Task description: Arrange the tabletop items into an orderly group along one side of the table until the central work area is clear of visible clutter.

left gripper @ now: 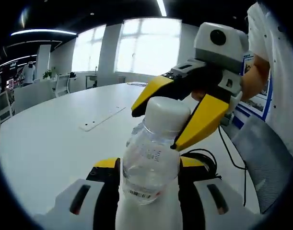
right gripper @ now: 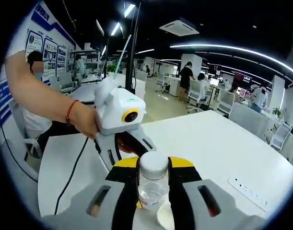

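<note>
Holding clear bottle (left gripper: pixel 148 165) centre frame: your left gripper (left gripper: pixel 148 179) clamps body, right gripper (right gripper: pixel 153 179) closed round white cap (left gripper: pixel 166 112). Light, near-empty, thin slippery plastic; grip cap or neck, squeeze gently.

Large white oval table (left gripper: pixel 50 143) spanning foreground. Tall bright windows (left gripper: pixel 146 45) glowing behind it. Linear ceiling lights (right gripper: pixel 232 50) shining over open-plan office. White office chairs (right gripper: pixel 225 100) standing near desks. Blue-and-white wall posters (right gripper: pixel 45 48) hanging at side. Grey chair back (left gripper: pixel 263 158) sitting beside table.
</note>
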`<state>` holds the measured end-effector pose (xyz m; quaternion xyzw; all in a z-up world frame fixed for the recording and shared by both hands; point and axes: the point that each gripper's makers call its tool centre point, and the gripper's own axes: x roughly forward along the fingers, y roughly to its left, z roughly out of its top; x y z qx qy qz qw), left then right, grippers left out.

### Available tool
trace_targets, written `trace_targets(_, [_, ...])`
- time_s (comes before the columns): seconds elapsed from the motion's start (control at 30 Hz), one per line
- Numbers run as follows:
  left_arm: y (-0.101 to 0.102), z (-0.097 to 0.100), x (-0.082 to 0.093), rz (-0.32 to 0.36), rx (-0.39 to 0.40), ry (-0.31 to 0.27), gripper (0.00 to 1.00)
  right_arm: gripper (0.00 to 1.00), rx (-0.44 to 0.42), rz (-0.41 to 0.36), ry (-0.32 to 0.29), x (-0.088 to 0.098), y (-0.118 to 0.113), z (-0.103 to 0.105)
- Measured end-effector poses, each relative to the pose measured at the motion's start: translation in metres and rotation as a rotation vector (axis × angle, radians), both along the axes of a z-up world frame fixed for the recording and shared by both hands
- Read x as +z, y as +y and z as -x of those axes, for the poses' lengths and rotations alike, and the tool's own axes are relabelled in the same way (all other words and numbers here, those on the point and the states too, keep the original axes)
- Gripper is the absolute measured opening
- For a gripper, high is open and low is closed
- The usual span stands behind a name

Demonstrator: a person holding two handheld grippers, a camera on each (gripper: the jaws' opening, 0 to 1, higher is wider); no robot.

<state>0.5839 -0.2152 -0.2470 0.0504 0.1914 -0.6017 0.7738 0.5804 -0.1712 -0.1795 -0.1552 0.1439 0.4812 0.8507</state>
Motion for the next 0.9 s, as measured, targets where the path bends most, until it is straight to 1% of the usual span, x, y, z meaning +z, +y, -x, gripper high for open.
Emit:
trace_targets(0.17, [0.0003, -0.0009, 0.0009, 0.0, 0.003, -0.001, 0.49, 0.21, -0.005, -0.002, -0.001, 0.0018, -0.0018, -0.0024])
trace_targets(0.67, [0.003, -0.0029, 0.0003, 0.004, 0.027, 0.008, 0.51, 0.23, -0.035, -0.007, 0.018, -0.0006, -0.0078, -0.0099])
trace_targets(0.9, [0.0037, -0.003, 0.0006, 0.01, 0.038, 0.014, 0.52, 0.23, -0.037, -0.007, 0.023, -0.0007, -0.0087, -0.0096])
